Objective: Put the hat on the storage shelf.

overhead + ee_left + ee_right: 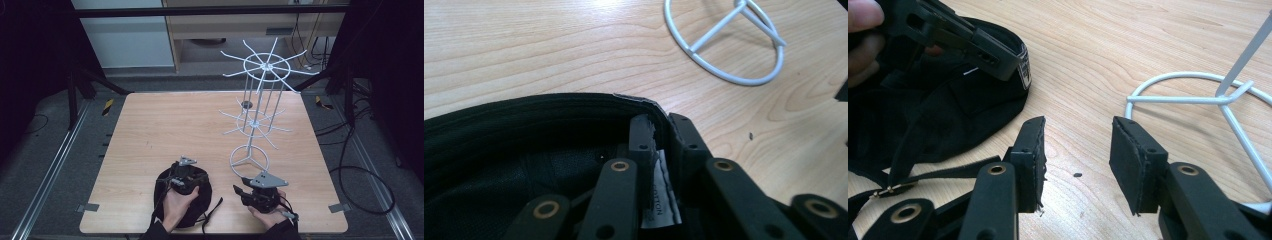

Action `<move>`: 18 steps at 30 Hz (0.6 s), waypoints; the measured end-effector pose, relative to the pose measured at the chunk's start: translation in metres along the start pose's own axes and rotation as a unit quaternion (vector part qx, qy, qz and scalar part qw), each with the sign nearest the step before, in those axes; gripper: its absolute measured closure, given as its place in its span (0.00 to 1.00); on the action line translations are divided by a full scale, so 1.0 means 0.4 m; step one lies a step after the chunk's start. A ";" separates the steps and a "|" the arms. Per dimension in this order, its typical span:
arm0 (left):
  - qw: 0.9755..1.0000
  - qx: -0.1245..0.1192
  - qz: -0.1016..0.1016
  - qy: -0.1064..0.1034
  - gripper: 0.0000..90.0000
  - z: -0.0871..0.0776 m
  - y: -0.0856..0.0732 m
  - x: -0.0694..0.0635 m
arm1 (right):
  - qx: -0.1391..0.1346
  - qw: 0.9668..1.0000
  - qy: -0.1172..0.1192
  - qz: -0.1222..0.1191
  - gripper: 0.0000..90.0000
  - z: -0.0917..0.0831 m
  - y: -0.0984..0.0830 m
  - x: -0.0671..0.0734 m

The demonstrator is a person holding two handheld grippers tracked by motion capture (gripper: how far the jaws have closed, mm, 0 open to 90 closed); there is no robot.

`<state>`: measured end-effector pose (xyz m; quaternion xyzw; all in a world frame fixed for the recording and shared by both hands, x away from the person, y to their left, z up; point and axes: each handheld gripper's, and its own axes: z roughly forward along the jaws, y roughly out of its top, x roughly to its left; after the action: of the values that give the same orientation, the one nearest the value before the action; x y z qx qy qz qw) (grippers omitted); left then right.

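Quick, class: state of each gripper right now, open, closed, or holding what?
Left gripper: shut on the black cap's rim.
Right gripper: open, holding nothing, above the table.

Obstacle: tall white wire display rack (260,100) on ring base (248,158), right of centre (spokes overhang). Obstacle: black fabric cap (176,205), near edge, left. Free passage: bare light wooden tabletop (170,125) across left and far-left.

Beyond the wooden table (150,125), black cables (350,165) trail over grey, possibly carpeted floor (50,150).
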<state>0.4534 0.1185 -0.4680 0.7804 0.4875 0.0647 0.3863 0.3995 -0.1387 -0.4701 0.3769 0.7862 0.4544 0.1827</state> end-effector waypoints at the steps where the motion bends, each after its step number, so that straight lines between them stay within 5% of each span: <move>1: 1.000 -0.003 0.003 -0.003 0.91 -0.005 0.000 0.000 | 0.000 1.000 0.002 -0.001 0.64 0.001 0.001 0.002; 7: 0.998 -0.042 0.026 -0.025 0.92 -0.072 0.015 -0.017 | -0.009 1.000 0.025 -0.007 0.63 0.008 0.009 0.022; 11: 0.995 -0.083 0.046 -0.033 0.92 -0.146 0.039 -0.024 | -0.023 0.999 0.044 -0.016 0.61 0.018 0.025 0.047; 18: 0.991 -0.106 0.068 -0.038 0.92 -0.188 0.050 -0.027 | -0.047 0.997 0.067 -0.016 0.58 0.028 0.044 0.070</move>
<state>0.4260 0.1458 -0.3996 0.7681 0.4090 0.1127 0.4796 0.3961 -0.1057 -0.4592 0.3243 0.7805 0.5118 0.1542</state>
